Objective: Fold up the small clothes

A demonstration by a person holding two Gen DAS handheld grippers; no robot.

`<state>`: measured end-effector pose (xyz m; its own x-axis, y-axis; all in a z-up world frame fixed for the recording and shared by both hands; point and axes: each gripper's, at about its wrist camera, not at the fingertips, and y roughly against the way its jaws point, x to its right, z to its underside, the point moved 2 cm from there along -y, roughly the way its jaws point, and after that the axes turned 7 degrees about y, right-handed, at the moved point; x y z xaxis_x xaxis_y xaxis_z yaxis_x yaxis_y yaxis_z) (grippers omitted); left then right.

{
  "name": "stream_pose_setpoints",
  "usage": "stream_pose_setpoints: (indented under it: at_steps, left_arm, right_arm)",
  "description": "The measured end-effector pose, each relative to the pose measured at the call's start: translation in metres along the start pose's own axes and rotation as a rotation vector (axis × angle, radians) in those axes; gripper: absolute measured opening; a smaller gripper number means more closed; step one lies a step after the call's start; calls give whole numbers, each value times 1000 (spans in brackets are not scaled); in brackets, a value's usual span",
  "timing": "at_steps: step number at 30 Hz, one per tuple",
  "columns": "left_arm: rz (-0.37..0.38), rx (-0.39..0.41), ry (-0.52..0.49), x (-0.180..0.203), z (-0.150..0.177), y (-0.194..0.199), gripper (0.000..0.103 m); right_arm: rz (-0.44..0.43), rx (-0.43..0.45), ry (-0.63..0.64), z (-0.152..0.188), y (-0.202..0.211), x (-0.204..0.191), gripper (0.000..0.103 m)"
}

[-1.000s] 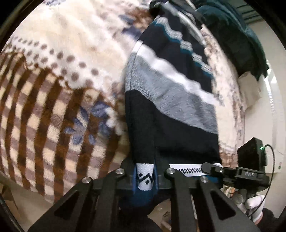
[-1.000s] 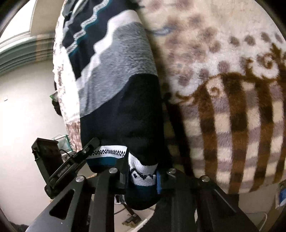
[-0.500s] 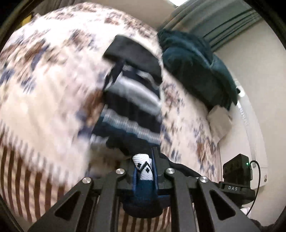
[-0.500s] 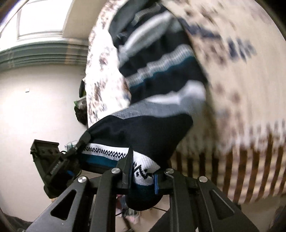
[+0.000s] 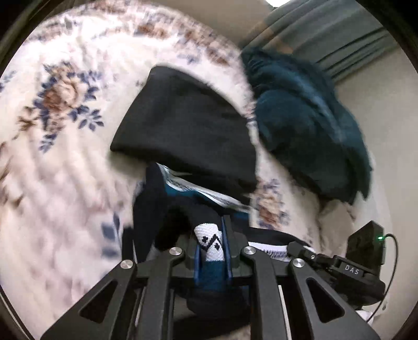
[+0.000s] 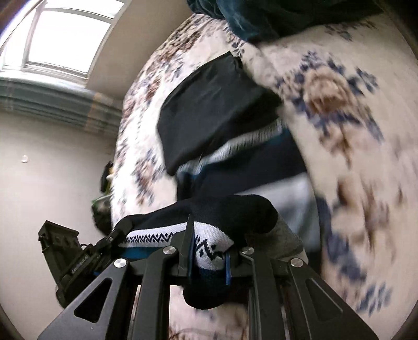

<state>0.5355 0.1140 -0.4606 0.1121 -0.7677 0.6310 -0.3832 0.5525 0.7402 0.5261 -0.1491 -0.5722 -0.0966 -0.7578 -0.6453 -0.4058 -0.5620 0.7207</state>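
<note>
A dark navy knitted garment with white, grey and teal stripes (image 5: 156, 198) lies on a floral blanket, its black far end (image 5: 188, 123) flat ahead. My left gripper (image 5: 210, 243) is shut on the white patterned hem (image 5: 209, 242). My right gripper (image 6: 209, 248) is shut on the same hem (image 6: 209, 247) at its other corner. The near half is lifted and doubled over toward the far end (image 6: 216, 104). The other gripper shows at the side of each view, the right one in the left wrist view (image 5: 350, 269) and the left one in the right wrist view (image 6: 78, 261).
The cream blanket with brown and blue flowers (image 5: 62, 96) covers the bed (image 6: 339, 99). A dark teal fluffy heap (image 5: 308, 120) lies at the far right of the garment, also at the top of the right wrist view (image 6: 261, 15). A wall and window (image 6: 65, 39) are to the left.
Both grippers have carried the hem forward over the garment toward its far black end. The striped middle is now bunched and mostly hidden under the lifted part.
</note>
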Motion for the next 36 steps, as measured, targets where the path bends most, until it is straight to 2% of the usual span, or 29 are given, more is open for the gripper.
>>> stream_pose_setpoints:
  at_steps: [2, 4, 5, 6, 7, 8, 9, 10, 12, 14, 17, 21, 23, 25, 28, 29, 32, 36]
  left_arm:
    - [1, -56, 56, -14, -18, -32, 17]
    - [8, -97, 117, -29, -32, -57, 40]
    - [23, -105, 135, -32, -35, -63, 64]
    - [47, -102, 155, -36, -41, -68, 78]
    - [74, -91, 180, -39, -47, -70, 80]
    - [87, -80, 189, -39, -50, -68, 81]
    - [101, -69, 198, -40, -53, -65, 81]
    - [105, -66, 199, -40, -54, -62, 81]
    - [100, -41, 173, -40, -50, -48, 81]
    - [80, -12, 142, -39, -38, -27, 82]
    - [39, 16, 130, -49, 0, 5, 82]
    - [-13, -16, 208, -68, 78, 31, 82]
    - [-24, -43, 280, -78, 122, 37, 82]
    - [3, -54, 334, -78, 149, 32, 82]
    - [46, -68, 437, -82, 187, 14, 82]
    - [85, -60, 485, -82, 196, 4, 82]
    - [142, -21, 545, -78, 202, -25, 82]
    - [148, 49, 637, -81, 197, -53, 82]
  right_arm:
    - [62, -25, 1, -32, -37, 7, 18]
    - [75, -56, -24, -51, -60, 19, 21]
    - [85, -84, -42, -60, -77, 27, 21]
    - [82, -107, -52, -65, -89, 33, 28]
    - [81, -127, -54, -72, -100, 38, 47]
    - [76, -126, -45, -77, -106, 40, 59]
    - [71, -111, -32, -81, -107, 40, 79]
    - [64, -92, -12, -82, -104, 39, 85]
    - [43, -80, 19, -87, -99, 36, 85]
    - [105, -43, 70, -84, -82, 34, 85]
    - [175, -41, 98, -68, -61, 42, 86]
    - [143, -98, -19, -36, -47, 86, 86]
    - [117, -138, -88, -21, -53, 115, 86]
    - [94, -169, -127, -12, -62, 134, 87]
    - [-7, -206, -173, -12, -83, 152, 87]
    - [-45, -208, -180, -14, -89, 155, 87]
    - [-130, -231, -186, -25, -106, 158, 87]
    - [-166, -260, -147, -45, -123, 154, 87]
